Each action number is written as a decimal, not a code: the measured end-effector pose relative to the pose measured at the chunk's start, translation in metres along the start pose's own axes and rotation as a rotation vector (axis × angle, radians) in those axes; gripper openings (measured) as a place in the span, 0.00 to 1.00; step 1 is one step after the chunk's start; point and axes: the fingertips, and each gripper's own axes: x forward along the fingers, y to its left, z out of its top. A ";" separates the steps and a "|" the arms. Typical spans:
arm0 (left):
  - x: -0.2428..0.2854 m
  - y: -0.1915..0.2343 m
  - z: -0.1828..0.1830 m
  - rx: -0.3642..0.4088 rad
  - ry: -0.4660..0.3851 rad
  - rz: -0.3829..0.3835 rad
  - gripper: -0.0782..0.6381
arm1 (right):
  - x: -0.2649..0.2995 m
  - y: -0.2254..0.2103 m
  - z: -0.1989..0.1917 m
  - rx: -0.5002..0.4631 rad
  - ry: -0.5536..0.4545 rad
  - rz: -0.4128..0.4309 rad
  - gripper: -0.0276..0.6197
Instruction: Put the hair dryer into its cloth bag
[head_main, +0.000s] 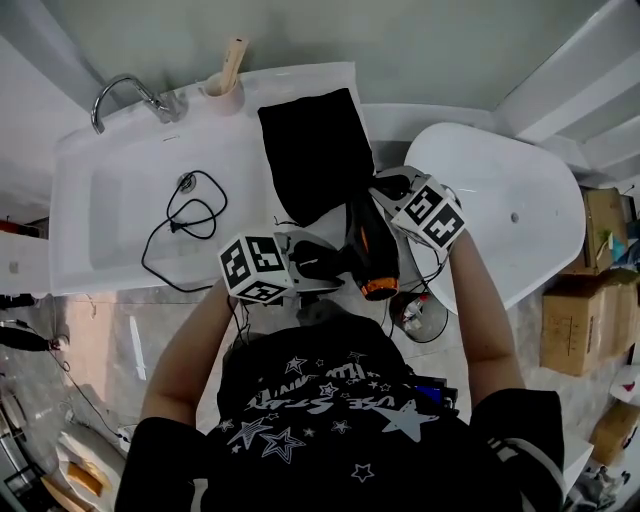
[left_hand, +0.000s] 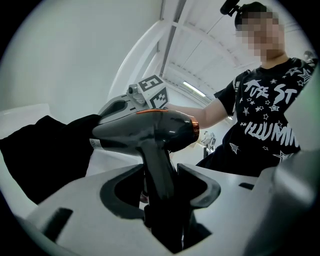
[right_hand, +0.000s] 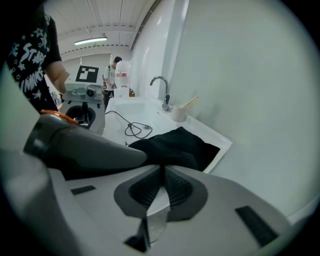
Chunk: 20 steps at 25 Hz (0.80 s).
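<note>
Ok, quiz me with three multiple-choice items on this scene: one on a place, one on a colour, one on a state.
1. Where does the coil of the black cord lie?
A in the sink
B on the bag
C on the floor

2. What colour is the ring at the back end of the hair dryer?
A blue
B orange
C green

3. What is the left tool doing?
A standing open and empty
B gripping the dryer's handle
C pinching the faucet

Answers:
1 A, the cord loops in the white basin.
2 B, the rim shows orange in the head view.
3 B, the jaws press on the handle from both sides.
</note>
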 end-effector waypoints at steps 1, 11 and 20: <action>-0.001 0.004 -0.001 -0.001 0.000 0.012 0.41 | -0.001 0.001 0.001 0.000 -0.003 0.002 0.08; -0.008 0.049 -0.011 -0.081 0.022 0.159 0.41 | -0.003 0.005 0.004 0.009 -0.032 0.006 0.08; -0.018 0.084 -0.021 -0.132 0.081 0.282 0.41 | -0.016 0.011 0.010 0.011 -0.049 -0.020 0.07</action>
